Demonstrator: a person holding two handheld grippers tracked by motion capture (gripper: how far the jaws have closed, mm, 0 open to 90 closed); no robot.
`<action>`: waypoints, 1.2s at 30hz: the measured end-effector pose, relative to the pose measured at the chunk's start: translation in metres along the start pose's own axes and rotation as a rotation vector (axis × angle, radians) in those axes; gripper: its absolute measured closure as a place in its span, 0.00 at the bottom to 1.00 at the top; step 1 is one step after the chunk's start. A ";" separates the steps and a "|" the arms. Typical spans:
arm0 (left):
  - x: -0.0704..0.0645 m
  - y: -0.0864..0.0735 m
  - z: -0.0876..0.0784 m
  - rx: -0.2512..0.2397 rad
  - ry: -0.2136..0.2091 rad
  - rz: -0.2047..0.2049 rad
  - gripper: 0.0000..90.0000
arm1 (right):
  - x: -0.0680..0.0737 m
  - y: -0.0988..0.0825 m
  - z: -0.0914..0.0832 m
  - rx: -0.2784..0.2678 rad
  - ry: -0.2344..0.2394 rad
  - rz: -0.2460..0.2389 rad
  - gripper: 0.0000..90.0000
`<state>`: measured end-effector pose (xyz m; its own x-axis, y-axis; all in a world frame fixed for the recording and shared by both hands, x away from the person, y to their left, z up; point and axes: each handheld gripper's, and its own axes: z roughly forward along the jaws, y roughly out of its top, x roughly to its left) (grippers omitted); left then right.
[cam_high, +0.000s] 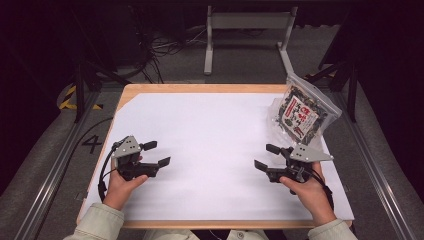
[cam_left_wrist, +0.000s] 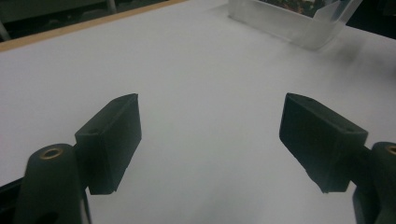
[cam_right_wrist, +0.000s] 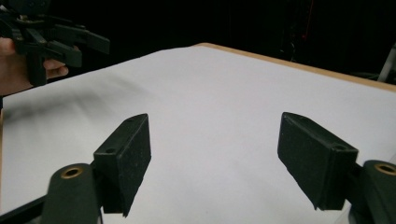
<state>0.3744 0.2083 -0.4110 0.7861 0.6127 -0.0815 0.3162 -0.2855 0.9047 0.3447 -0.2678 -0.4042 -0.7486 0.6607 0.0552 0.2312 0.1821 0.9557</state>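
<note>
A clear zip bag of dark snack with a red and white label lies at the far right of the white table cover. My right gripper hovers low just in front of the bag, jaws open and pointing left, nothing between them. At the left my left gripper is held low, open and empty, pointing right. The bag's clear edge shows far ahead in the left gripper view. The left gripper and its hand show at the far left of the right gripper view.
The white cover lies on a wooden table whose edge shows at the back. Behind the table stands a grey metal frame with cables on the floor. Metal rails run along both sides.
</note>
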 end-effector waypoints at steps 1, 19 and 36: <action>0.000 -0.001 -0.001 0.003 0.004 -0.003 0.24 | 0.000 -0.002 0.001 0.003 -0.003 0.003 0.29; -0.005 -0.004 0.004 0.030 0.000 0.025 0.22 | 0.006 -0.032 0.014 0.032 -0.057 0.018 0.31; -0.004 -0.005 0.008 0.057 -0.012 0.002 0.22 | 0.007 -0.036 0.017 0.065 -0.069 0.005 0.31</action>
<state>0.3735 0.2015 -0.4181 0.7931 0.6032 -0.0848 0.3440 -0.3287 0.8795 0.3418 -0.2573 -0.4434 -0.7034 0.7098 0.0377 0.2764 0.2244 0.9345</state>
